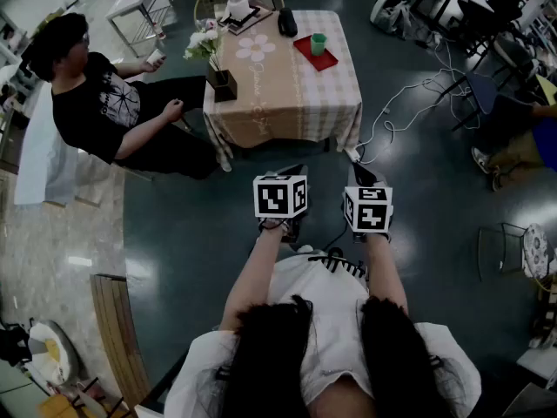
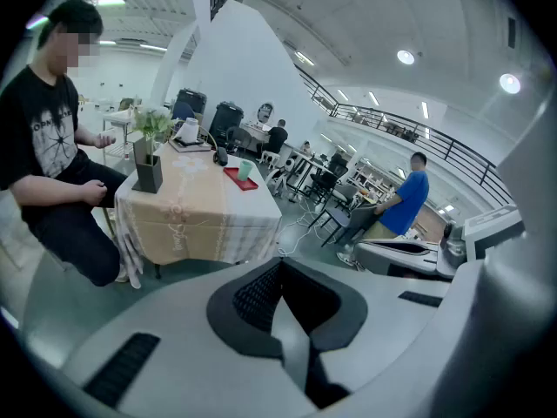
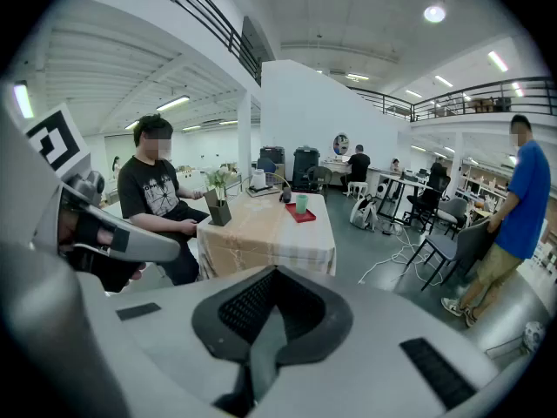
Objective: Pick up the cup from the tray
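A green cup (image 1: 318, 43) stands on a red tray (image 1: 326, 61) at the far right corner of a table with a checked cloth (image 1: 287, 94). Both grippers hang well short of the table, over the floor in front of me. The left gripper (image 1: 293, 171) and the right gripper (image 1: 360, 175) are side by side, each shut with nothing between the jaws. In the left gripper view the cup (image 2: 246, 170) and tray (image 2: 233, 178) are far off beyond the left gripper (image 2: 280, 268). The right gripper view shows the cup (image 3: 301, 203) on the tray (image 3: 302, 216) past the right gripper (image 3: 274, 277).
A person in a black shirt (image 1: 96, 103) sits at the table's left side. A dark vase with flowers (image 1: 218, 72), a dark object (image 1: 286, 22) and a white item (image 1: 238, 5) are on the table. Cables (image 1: 396, 111) lie on the floor to the right, near chairs (image 1: 474, 85).
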`<state>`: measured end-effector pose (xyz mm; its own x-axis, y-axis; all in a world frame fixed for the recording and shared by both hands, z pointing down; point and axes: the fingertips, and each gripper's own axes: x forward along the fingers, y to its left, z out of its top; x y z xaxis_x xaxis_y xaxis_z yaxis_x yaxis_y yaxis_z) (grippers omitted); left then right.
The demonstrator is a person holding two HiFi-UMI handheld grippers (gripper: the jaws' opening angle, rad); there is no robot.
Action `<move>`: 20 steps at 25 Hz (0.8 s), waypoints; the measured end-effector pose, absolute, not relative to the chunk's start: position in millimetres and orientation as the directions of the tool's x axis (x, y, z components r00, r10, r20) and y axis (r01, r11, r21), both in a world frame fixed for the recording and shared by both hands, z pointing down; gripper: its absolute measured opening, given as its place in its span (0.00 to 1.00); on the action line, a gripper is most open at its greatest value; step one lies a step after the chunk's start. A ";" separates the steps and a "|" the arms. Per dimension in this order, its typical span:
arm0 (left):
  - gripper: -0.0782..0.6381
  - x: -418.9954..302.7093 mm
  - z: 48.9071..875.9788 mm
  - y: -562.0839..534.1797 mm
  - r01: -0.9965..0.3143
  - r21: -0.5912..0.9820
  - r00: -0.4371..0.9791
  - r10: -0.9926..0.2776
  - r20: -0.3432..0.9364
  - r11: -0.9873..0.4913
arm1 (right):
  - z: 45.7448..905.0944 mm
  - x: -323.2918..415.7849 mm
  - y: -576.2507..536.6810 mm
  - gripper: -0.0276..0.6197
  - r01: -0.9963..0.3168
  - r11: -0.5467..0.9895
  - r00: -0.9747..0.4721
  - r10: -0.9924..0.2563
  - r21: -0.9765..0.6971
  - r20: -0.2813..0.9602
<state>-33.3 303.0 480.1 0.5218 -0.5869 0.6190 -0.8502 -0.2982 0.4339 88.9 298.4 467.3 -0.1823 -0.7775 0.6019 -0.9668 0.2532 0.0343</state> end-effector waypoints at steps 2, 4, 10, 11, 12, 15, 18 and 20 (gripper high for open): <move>0.12 -33.8 481.0 304.0 -0.851 0.435 0.521 -0.586 0.620 -0.295 | 468.0 89.0 299.2 0.06 -0.966 0.255 -0.181 -0.776 0.037 0.604; 0.12 -34.4 481.6 304.0 -0.852 0.434 0.518 -0.587 0.622 -0.292 | 468.9 89.3 299.2 0.06 -0.966 0.257 -0.181 -0.775 0.039 0.606; 0.12 -30.7 486.4 304.7 -0.851 0.442 0.518 -0.583 0.626 -0.282 | 473.6 92.9 299.5 0.06 -0.964 0.264 -0.184 -0.767 0.040 0.615; 0.12 -30.0 487.2 304.9 -0.852 0.443 0.518 -0.582 0.627 -0.280 | 474.1 93.9 299.7 0.06 -0.964 0.264 -0.183 -0.766 0.042 0.616; 0.12 -29.6 488.0 304.8 -0.852 0.444 0.517 -0.582 0.628 -0.278 | 474.6 94.7 299.7 0.06 -0.963 0.265 -0.183 -0.765 0.043 0.617; 0.12 -28.1 491.1 305.8 -0.852 0.448 0.517 -0.579 0.630 -0.273 | 477.2 96.1 299.6 0.06 -0.965 0.263 -0.202 -0.760 0.007 0.618; 0.12 -26.8 492.7 307.5 -0.853 0.445 0.515 -0.574 0.636 -0.272 | 476.9 99.9 298.0 0.06 -0.968 0.249 -0.219 -0.767 -0.036 0.603; 0.12 -27.5 492.7 307.7 -0.856 0.441 0.511 -0.574 0.639 -0.270 | 475.3 101.5 297.1 0.06 -0.967 0.253 -0.223 -0.775 -0.034 0.591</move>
